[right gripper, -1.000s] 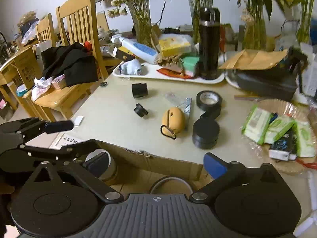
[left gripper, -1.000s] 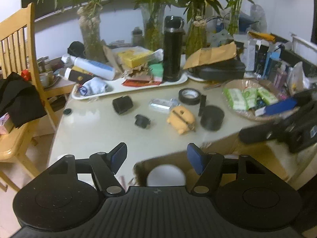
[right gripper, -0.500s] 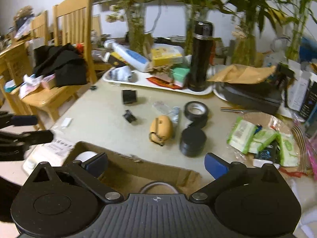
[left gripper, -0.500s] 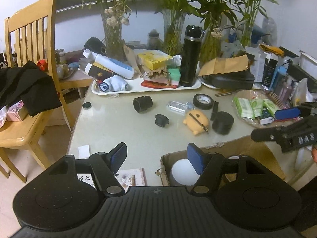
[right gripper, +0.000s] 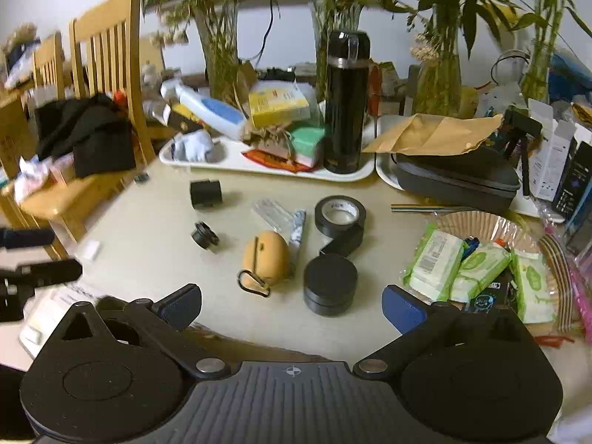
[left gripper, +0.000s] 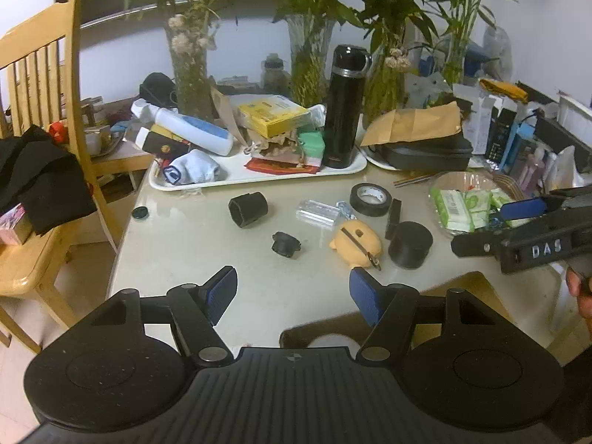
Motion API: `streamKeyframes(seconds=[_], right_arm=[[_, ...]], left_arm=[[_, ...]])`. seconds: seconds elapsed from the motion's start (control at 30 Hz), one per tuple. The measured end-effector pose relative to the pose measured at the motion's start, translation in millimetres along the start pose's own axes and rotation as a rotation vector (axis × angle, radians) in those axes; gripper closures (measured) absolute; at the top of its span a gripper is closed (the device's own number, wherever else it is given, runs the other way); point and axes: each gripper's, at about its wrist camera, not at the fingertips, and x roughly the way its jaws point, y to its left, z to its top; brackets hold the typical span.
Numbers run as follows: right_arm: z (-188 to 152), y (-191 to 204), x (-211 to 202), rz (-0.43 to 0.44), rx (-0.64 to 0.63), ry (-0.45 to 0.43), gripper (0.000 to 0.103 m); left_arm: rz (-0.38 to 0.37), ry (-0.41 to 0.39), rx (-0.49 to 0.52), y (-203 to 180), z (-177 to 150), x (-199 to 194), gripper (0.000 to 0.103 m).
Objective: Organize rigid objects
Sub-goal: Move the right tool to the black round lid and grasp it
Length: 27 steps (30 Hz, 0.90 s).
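Loose objects lie on the beige table: a black hexagonal cup, a small black knob, a yellow pig-shaped case, a black round container, a black tape roll and a clear packet. My left gripper is open and empty above the near table edge. My right gripper is open and empty in front of the round container; it also shows at the right of the left wrist view.
A cardboard box sits below the near table edge. A white tray holds a black flask, bottles and boxes. A basket with green wipe packs is at right. Wooden chairs stand at left. Plants line the back.
Both grippers have moved forward over the table, closer to the loose objects; the box has slipped mostly under the view. Both stay open and empty.
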Motion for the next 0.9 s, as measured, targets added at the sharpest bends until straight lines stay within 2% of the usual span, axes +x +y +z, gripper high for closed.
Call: streamKeyframes(seconds=[0.33, 0.5, 0.67, 0.9], right_arm=[[13.5, -14.9, 29.9, 0.007, -0.014, 0.034, 0.000], [22.0, -23.3, 42.7, 0.002, -0.006, 0.038, 0.000], [27.5, -29.5, 55.0, 0.007, -0.015, 0.068, 0.000], [35.1, -41.4, 76.2, 0.023, 0.009, 0.125, 0.000]], left_arm=[[-0.012, 0.013, 0.074, -11.6, 27.7, 40.2, 0.036], [0.001, 0.005, 0.116, -15.4, 29.0, 50.4, 0.036], [0.004, 0.017, 0.093, -2.3, 23.4, 57.6, 0.036], [0.041, 0.060, 0.019, 15.8, 32.8, 65.3, 0.036]])
